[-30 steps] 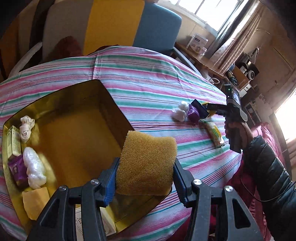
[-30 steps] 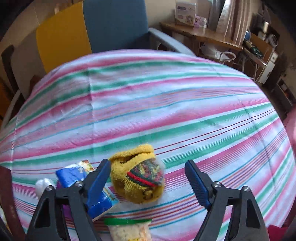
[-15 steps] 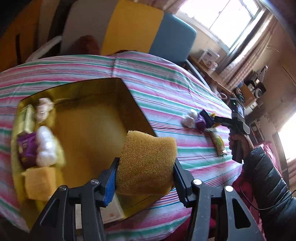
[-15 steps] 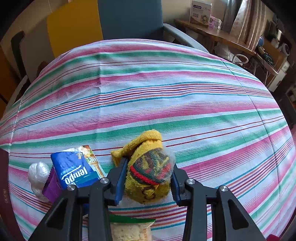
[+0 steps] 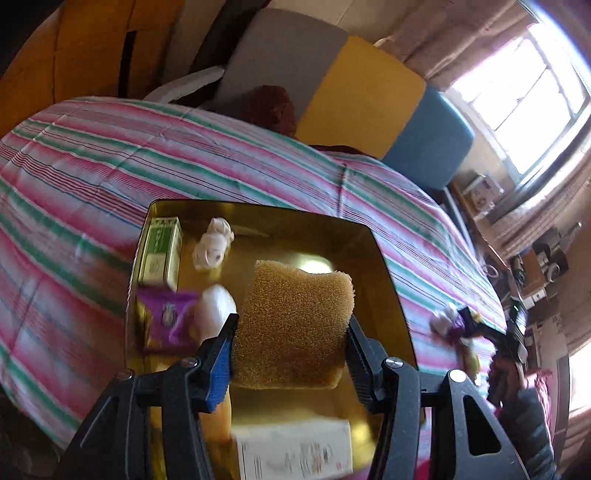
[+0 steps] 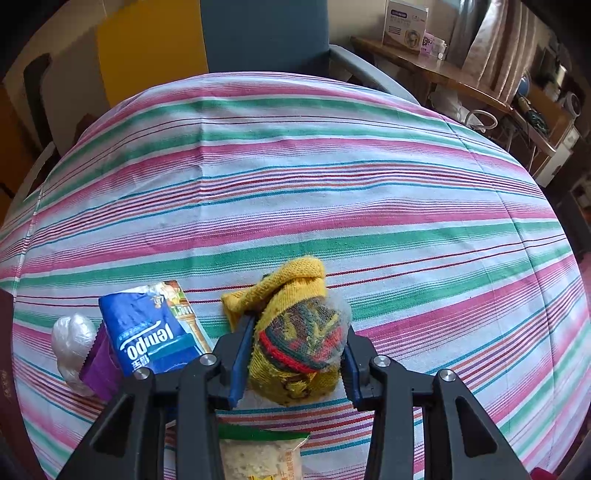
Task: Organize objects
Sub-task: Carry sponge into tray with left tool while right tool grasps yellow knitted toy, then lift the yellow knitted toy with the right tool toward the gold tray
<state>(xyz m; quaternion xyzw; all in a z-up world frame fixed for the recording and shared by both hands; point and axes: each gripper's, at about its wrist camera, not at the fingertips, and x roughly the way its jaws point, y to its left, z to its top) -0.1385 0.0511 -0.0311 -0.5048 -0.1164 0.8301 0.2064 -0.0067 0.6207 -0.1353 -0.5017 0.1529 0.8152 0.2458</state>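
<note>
My left gripper [image 5: 291, 354] is shut on a tan sponge [image 5: 291, 321] and holds it over the gold tray [image 5: 388, 280] on the striped tablecloth. In the tray lie a green box [image 5: 160, 253], a white bundle [image 5: 214, 245], a purple packet [image 5: 170, 314], a white bag [image 5: 216, 306] and a white carton [image 5: 295, 450]. My right gripper [image 6: 295, 358] is shut on a yellow patterned sock bundle [image 6: 299, 332] just above the cloth. It also shows far right in the left wrist view [image 5: 495, 336].
Beside the right gripper lie a blue Tempo tissue pack [image 6: 155, 328], a purple packet [image 6: 99, 365], a clear plastic bag [image 6: 70, 343] and a green-topped snack bag [image 6: 258, 454]. Chairs [image 6: 258, 33] stand behind the table. A wooden side table [image 6: 454, 81] stands at the right.
My left gripper has swung left with the sponge and now hangs over the tray. My right gripper closed on the sock bundle and lifted it slightly.
</note>
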